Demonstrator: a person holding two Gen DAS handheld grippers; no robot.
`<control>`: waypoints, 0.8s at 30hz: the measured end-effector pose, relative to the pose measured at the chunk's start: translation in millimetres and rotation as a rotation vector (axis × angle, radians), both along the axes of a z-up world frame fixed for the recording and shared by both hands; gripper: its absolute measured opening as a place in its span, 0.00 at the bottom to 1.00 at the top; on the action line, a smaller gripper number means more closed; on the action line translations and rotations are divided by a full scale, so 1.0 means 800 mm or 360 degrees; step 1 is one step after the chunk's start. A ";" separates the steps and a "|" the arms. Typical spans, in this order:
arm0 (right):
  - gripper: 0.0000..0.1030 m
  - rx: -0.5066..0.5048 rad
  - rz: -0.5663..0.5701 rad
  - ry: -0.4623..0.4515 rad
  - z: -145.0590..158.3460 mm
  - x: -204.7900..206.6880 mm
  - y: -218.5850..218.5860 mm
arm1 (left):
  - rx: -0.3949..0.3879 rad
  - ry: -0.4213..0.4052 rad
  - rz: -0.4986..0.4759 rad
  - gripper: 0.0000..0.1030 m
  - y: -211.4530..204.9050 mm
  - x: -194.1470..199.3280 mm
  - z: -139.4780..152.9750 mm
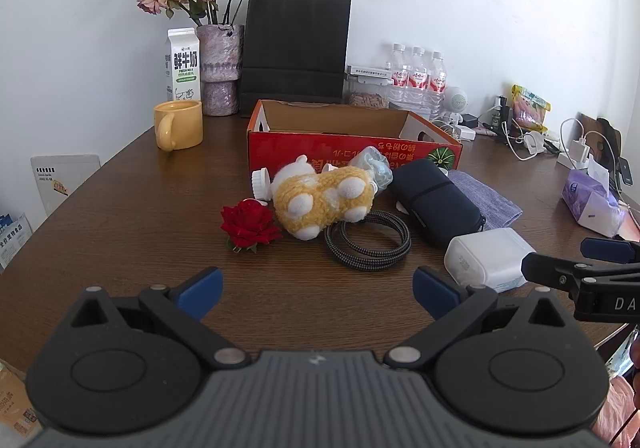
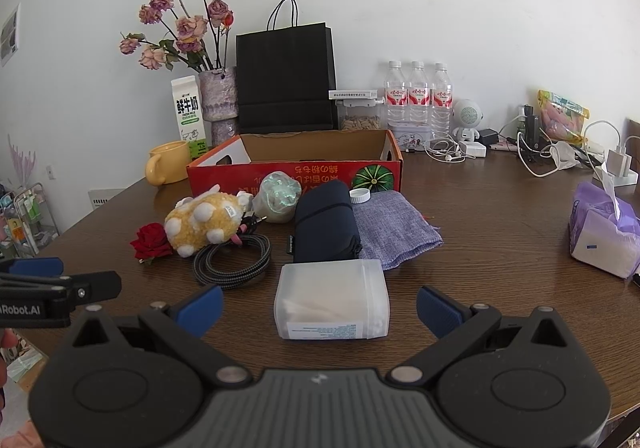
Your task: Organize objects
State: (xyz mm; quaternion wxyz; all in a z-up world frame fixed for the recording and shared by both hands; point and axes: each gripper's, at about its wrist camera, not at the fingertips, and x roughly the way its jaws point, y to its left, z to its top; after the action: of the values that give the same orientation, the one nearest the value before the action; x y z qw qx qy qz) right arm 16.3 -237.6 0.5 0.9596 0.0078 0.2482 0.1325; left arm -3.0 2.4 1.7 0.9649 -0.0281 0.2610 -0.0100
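An open red cardboard box (image 1: 352, 146) (image 2: 296, 174) stands mid-table. In front of it lie a yellow plush toy (image 1: 320, 200) (image 2: 204, 220), a red rose (image 1: 250, 226) (image 2: 152, 242), a coiled braided cable (image 1: 368, 242) (image 2: 234, 260), a dark blue pouch (image 1: 434, 196) (image 2: 324, 228), a lilac cloth (image 1: 486, 202) (image 2: 396, 228), a crumpled plastic bottle (image 2: 278, 200) and a white translucent box (image 1: 486, 258) (image 2: 332, 302). My left gripper (image 1: 318, 294) is open and empty, short of the cable. My right gripper (image 2: 320, 306) is open, its pads either side of the white box, not touching.
A yellow mug (image 1: 178, 124), milk carton (image 1: 182, 64), vase of dried roses (image 1: 220, 68) and black paper bag (image 1: 294, 52) stand behind the box. Water bottles (image 2: 418, 96), chargers and cables (image 2: 532, 152) and a tissue pack (image 2: 604, 232) fill the right.
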 end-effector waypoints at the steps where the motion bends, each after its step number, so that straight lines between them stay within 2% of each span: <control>1: 1.00 -0.0001 0.0000 0.0000 0.000 0.000 0.000 | -0.0002 0.0001 0.0001 1.00 0.000 0.000 0.000; 24: 1.00 -0.0008 0.0006 -0.0004 -0.001 -0.002 0.003 | -0.0017 0.0002 0.0015 1.00 0.005 -0.004 -0.002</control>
State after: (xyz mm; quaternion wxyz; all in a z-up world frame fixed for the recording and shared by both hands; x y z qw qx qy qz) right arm 14.8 -235.2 -0.5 0.9597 0.0048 0.2473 0.1336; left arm -6.1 6.3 0.3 0.9646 -0.0344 0.2613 -0.0068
